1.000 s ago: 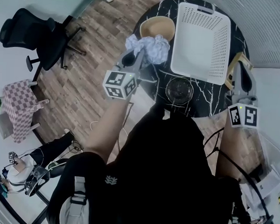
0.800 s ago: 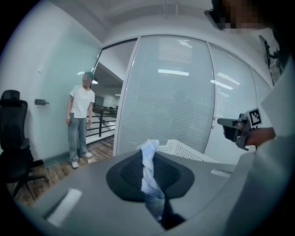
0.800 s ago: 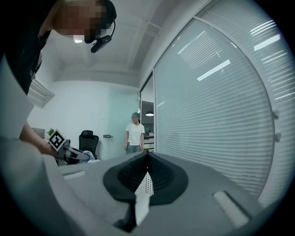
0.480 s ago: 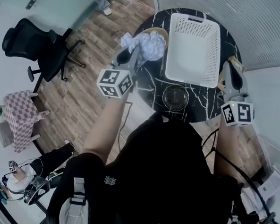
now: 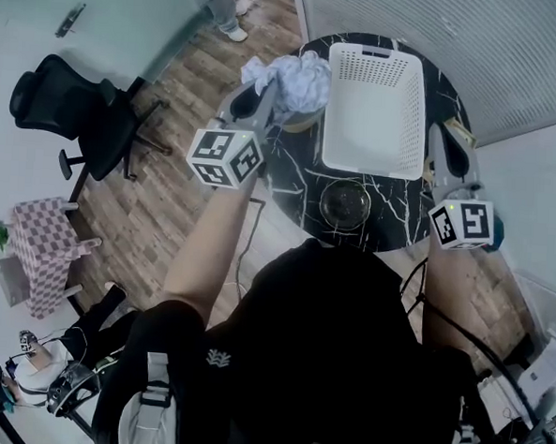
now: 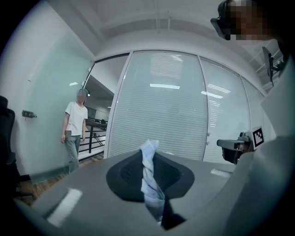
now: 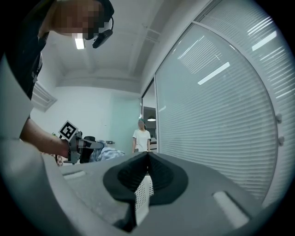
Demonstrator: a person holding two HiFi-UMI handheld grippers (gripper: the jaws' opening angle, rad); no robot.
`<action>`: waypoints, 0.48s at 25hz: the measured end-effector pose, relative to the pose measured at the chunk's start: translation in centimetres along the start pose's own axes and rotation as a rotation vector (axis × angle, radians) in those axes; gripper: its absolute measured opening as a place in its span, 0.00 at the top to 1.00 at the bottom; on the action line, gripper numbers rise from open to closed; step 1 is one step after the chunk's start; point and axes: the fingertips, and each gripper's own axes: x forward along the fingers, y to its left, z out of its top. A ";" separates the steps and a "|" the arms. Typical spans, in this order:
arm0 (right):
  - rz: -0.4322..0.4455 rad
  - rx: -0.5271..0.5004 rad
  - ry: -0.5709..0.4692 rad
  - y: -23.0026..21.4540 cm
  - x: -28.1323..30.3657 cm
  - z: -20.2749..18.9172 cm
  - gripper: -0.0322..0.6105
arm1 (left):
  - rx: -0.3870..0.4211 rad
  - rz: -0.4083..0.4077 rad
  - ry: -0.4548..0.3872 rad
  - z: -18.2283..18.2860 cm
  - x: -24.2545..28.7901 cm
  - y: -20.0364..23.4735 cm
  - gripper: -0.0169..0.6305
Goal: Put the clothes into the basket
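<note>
The clothes, a crumpled pale blue bundle, sat at the tip of your left gripper, just beside the left wall of the basket and not inside it. In the left gripper view a twisted fold of the cloth ran up between the two pads, which were pinched narrow on it, and its end poked out past the tips of the left gripper. From your head view the bundle hung over the left edge of the round black marbled table and covered most of a tan bowl, of which only a sliver showed.

The white perforated basket stood empty on the table, its long side running away from you. Your right gripper was at the basket's right wall. In the right gripper view its jaws were drawn together on a strip of that white mesh wall, with the tips of the right gripper closed above it.

A round glass bowl stood on the table just near of the basket, between your two arms. A black office chair and a small table with a pink checked cloth stood well apart on the wooden floor to your left. A person in a white shirt stood beyond the table by the glass wall.
</note>
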 end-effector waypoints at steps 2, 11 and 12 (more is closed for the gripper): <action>0.001 -0.001 -0.003 0.1 -0.1 0.2 0.95 | 0.012 -0.016 -0.007 0.8 0.5 -0.6 0.92; -0.016 -0.006 -0.020 -0.5 -0.9 1.4 0.95 | 0.055 -0.101 -0.054 4.3 3.2 -3.9 0.92; -0.018 -0.008 -0.021 -0.6 -1.0 1.5 0.95 | 0.057 -0.109 -0.053 4.6 3.5 -4.2 0.92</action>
